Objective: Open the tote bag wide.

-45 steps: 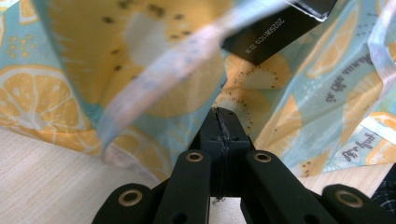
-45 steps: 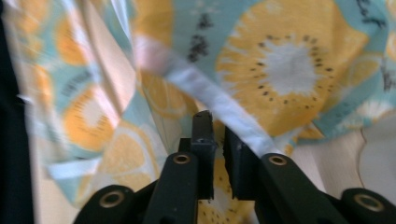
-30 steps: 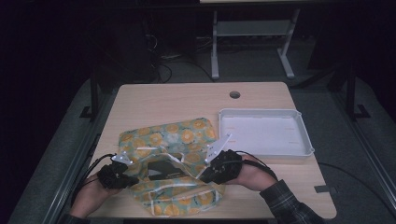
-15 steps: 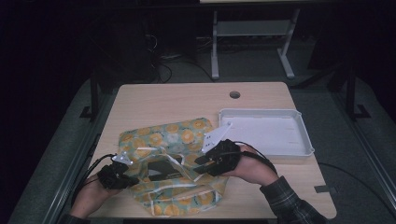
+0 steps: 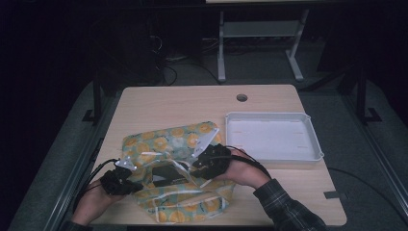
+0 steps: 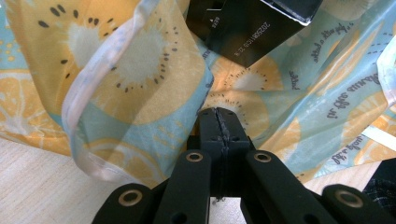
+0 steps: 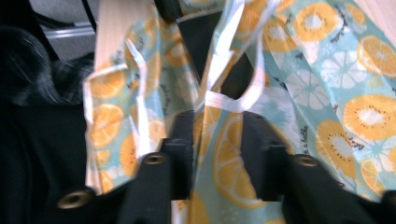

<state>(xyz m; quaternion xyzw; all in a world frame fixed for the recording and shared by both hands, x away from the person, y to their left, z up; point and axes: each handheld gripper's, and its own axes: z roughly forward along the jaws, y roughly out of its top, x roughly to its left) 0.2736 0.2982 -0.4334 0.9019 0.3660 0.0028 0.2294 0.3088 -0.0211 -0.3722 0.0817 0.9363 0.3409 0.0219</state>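
Pinching the fruit-printed blue and orange fabric bag (image 5: 178,173) at the bench's near edge, the left gripper (image 6: 218,122) anchors its rim, jaws clamped together, while the right gripper (image 7: 211,128), jaws apart, straddles the fabric, apparently to widen the mouth around a flat black box (image 5: 166,173).

Right gripper (image 5: 206,161) and bag (image 5: 178,166) rim now farther up the table, toward the tray (image 5: 315,156).

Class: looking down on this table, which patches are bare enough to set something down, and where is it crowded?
Free: the tabletop between the far edge and the fruit-print bag; inside the white tray. Crowded: near edge, where left gripper and right gripper work the bag.
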